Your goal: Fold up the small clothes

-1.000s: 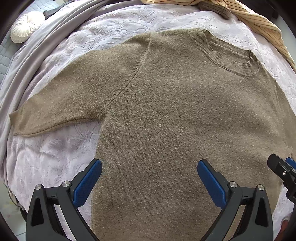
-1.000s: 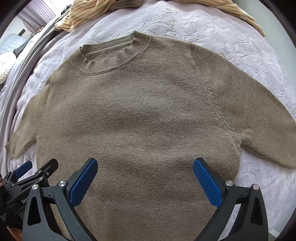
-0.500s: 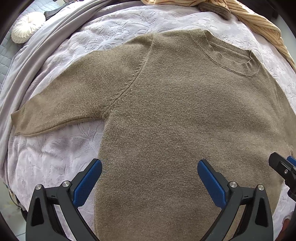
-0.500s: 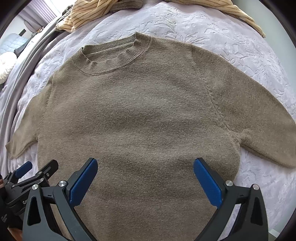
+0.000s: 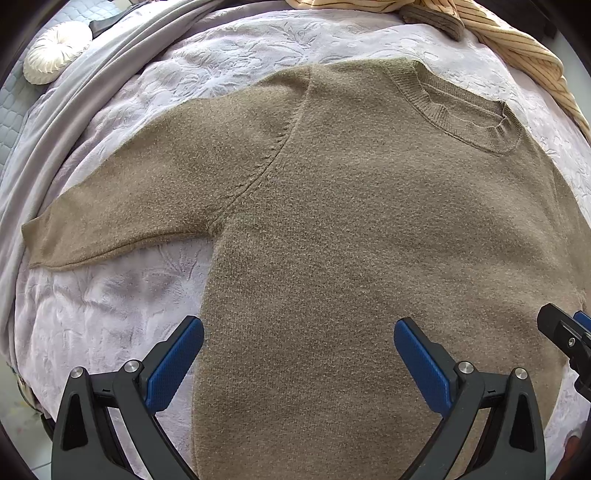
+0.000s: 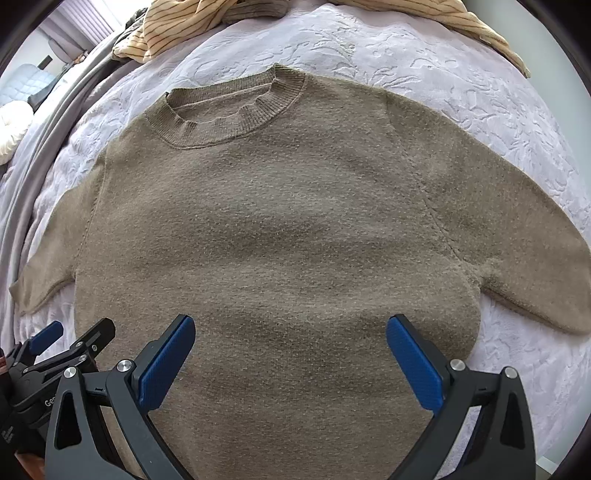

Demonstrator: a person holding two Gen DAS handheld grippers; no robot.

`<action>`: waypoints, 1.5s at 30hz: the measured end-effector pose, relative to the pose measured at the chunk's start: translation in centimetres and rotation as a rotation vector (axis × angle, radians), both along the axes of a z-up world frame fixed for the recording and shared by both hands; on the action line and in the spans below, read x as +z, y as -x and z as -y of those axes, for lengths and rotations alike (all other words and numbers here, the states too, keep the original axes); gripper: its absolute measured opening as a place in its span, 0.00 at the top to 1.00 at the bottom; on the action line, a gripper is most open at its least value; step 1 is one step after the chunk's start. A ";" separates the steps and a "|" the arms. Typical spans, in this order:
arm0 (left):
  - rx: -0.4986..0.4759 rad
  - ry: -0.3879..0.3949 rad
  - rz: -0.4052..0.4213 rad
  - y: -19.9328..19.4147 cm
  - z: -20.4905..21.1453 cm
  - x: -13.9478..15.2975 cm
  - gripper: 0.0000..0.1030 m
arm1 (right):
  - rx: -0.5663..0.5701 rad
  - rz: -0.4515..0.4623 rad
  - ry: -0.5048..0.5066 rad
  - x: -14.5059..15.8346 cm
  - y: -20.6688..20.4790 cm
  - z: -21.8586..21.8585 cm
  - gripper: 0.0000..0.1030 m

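On a pale embossed bedspread point(image 5: 110, 314), a brown sweater point(image 5: 351, 240) lies flat and face up, sleeves spread, unfolded. Left gripper point(image 5: 298, 354) and right gripper point(image 6: 290, 349) hover above its lower body, jaws wide apart, holding nothing. All folding seems left to do.

1. Below my left gripper point(image 5: 298, 356), the sweater point(image 5: 351, 240) runs off the bottom edge, so I cannot see its hem.
2. Far right of my right gripper point(image 6: 290, 350), one sleeve point(image 6: 524, 258) is cut off at the cuff.
3. Ahead of both, the striped garment point(image 6: 177, 22) is cropped by the top edge.
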State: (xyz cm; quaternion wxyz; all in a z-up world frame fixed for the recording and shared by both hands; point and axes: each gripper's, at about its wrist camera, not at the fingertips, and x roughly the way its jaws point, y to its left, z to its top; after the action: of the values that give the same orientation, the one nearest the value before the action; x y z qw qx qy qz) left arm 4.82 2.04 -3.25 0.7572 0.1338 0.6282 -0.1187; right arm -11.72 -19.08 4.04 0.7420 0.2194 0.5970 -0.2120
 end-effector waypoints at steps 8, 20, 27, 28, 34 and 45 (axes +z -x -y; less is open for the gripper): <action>-0.002 0.006 -0.002 0.0 -0.4 0.0 0.00 | 0.002 -0.002 0.007 0.1 0.0 -0.5 0.00; -0.001 0.016 -0.007 -0.1 -0.8 0.0 0.00 | 0.007 -0.007 0.016 0.3 -0.5 -1.1 0.00; 0.002 0.022 -0.005 -0.1 -0.9 0.2 0.00 | 0.011 -0.008 0.019 0.4 -0.7 -1.3 0.00; 0.002 0.022 -0.004 -0.1 -0.9 0.2 0.00 | 0.011 -0.008 0.020 0.4 -0.7 -1.3 0.00; 0.008 0.026 -0.005 -0.1 -1.2 0.3 0.00 | 0.013 -0.008 0.024 0.6 -1.0 -1.6 0.00; 0.025 0.053 -0.013 -0.7 -2.9 0.2 0.00 | 0.026 -0.012 0.031 0.8 -1.8 -2.6 0.00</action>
State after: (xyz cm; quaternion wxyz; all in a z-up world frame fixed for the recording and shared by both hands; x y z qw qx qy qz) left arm 5.55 4.98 -3.05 0.7577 0.1051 0.6315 -0.1270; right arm -9.96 -16.48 4.80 0.7444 0.1987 0.6008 -0.2130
